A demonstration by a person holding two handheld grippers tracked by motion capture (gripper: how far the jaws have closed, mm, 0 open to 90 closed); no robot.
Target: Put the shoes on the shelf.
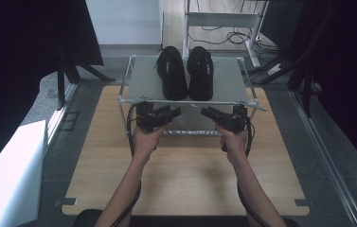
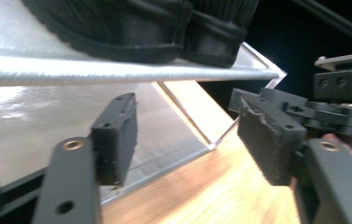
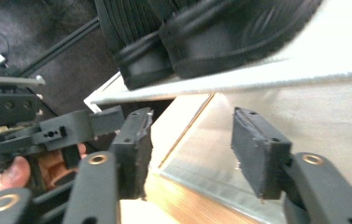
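2 black shoes (image 1: 187, 73) sit side by side, touching, on the top shelf of a small metal rack (image 1: 188, 101) at 12 o'clock from us in the high view, heels toward us. We hold the left gripper (image 1: 174, 112) at 11 o'clock and the right gripper (image 1: 208, 112) at 1 o'clock, both just below the shelf's front edge, tips angled inward at each other, forearms rising from 6 o'clock. We judge this the approach step: nothing is grasped yet.

Left gripper view: our 2 jaws stand apart with nothing between them; the shoe heels (image 2: 164, 28) sit at 12 o'clock above the shelf rim, and the right gripper shows at 3 o'clock.

Right gripper view: these jaws also stand wide and empty; the heels (image 3: 197, 42) lie at 12 o'clock, the left gripper at 9 o'clock. Next, we think, each gripper must lift above the shelf edge and close on a heel.
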